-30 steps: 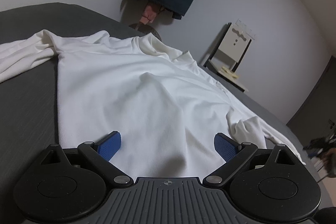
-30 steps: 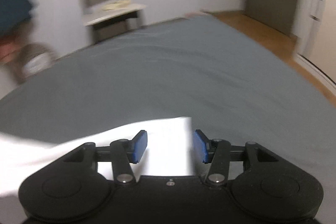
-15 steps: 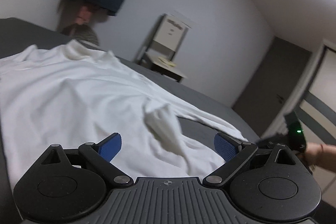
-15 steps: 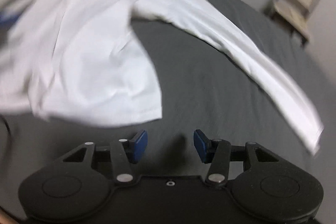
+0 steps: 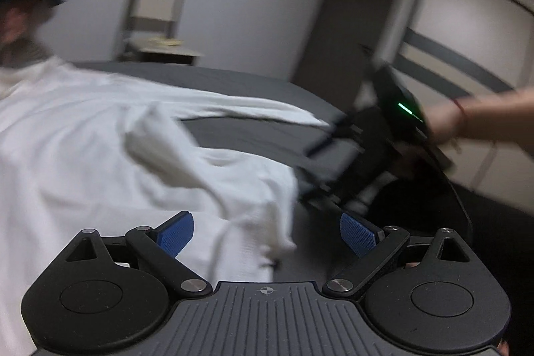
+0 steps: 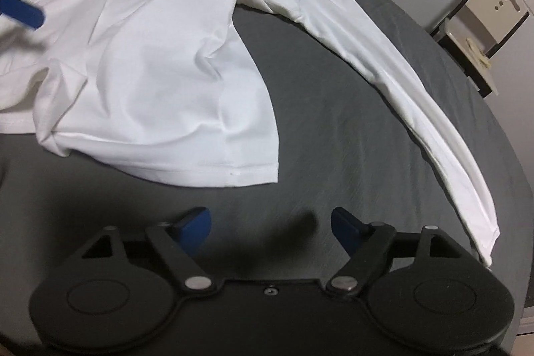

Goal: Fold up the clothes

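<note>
Here a white long-sleeved shirt (image 6: pixel 160 55) lies spread on the dark grey bed (image 6: pixel 333 122), soft and creased, one sleeve (image 6: pixel 417 109) stretched straight. The left gripper (image 5: pixel 267 234) and right gripper (image 6: pixel 270 226) both gape wide, holding nothing.

White long-sleeved shirt (image 6: pixel 160 55) spread on a dark grey bed (image 6: pixel 333 129), hem edge nearest the camera. One sleeve (image 6: pixel 400 82) stretched out straight to the right, cuff just beside the right gripper (image 6: pixel 271 227). That gripper's blue fingers (image 6: pixel 197 224) stand apart over bare sheet, holding nothing, clear of the hem. A blue finger of the left gripper (image 6: pixel 21 12) shows at the left edge over the shirt. Small side table (image 6: pixel 477 52) against the wall, far right.
</note>
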The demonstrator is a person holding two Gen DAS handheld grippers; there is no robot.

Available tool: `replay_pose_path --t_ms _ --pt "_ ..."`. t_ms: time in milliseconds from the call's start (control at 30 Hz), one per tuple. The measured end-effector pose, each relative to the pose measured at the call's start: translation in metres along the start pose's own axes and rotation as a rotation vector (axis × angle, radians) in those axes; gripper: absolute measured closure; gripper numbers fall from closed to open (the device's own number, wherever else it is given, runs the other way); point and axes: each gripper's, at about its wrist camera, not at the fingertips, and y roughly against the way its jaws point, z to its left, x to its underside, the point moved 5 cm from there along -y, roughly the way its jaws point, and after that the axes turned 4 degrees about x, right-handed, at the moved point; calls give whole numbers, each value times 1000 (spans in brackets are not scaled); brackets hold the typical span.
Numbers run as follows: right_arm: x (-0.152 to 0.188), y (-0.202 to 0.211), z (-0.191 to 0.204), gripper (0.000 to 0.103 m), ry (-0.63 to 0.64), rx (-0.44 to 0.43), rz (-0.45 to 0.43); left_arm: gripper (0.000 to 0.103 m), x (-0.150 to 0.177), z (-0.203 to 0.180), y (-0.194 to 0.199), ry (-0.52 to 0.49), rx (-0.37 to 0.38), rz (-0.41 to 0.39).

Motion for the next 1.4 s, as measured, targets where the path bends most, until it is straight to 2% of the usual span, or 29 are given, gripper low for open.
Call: replay_pose_path --t_ms 67,167,333,500,533,567,633,733,833,900,967,1033,1233,1300,1400 --pt "-1 -2 -1 20 4 0 -6 7 2 -14 0 -101 -7 32" --pt "0 0 2 18 44 9 -21 7 6 -24 6 -200 -53 71" --pt "0 18 0 18 89 5 8 7 8 -20 14 -193 -93 107" --pt "-2 70 -17 17 -57 -61 19 7 15 -22 0 -267 -156 217" --pt "-1 79 -18 13 -74 -65 12 7 16 -23 -4 -292 -168 240" --pt "-1 88 -18 8 -78 -57 3 7 18 -25 -8 -316 -180 263" --pt "2 100 -15 5 -46 -9 -13 7 20 -26 -11 -344 -204 286" --pt "7 108 -8 5 30 44 -47 8 24 -27 -13 -377 -241 312" --pt "10 109 -11 6 13 54 -98 8 27 -29 -15 -410 -278 337" --pt "13 99 -14 11 12 64 -120 8 29 -30 -16 -432 -303 354" --pt "16 78 -14 30 57 96 -119 8 31 -31 -16 -448 -327 367" --pt "18 57 -11 37 117 110 -123 8 33 -32 -15 -449 -345 370" --pt "12 14 9 38 251 60 -273 8 36 -39 -11 -425 -414 403" --pt "10 3 15 43 291 47 -329 8 38 -44 -7 -431 -456 432" --pt "9 -2 19 48 331 100 -430 8 45 -54 6 -415 -528 475"
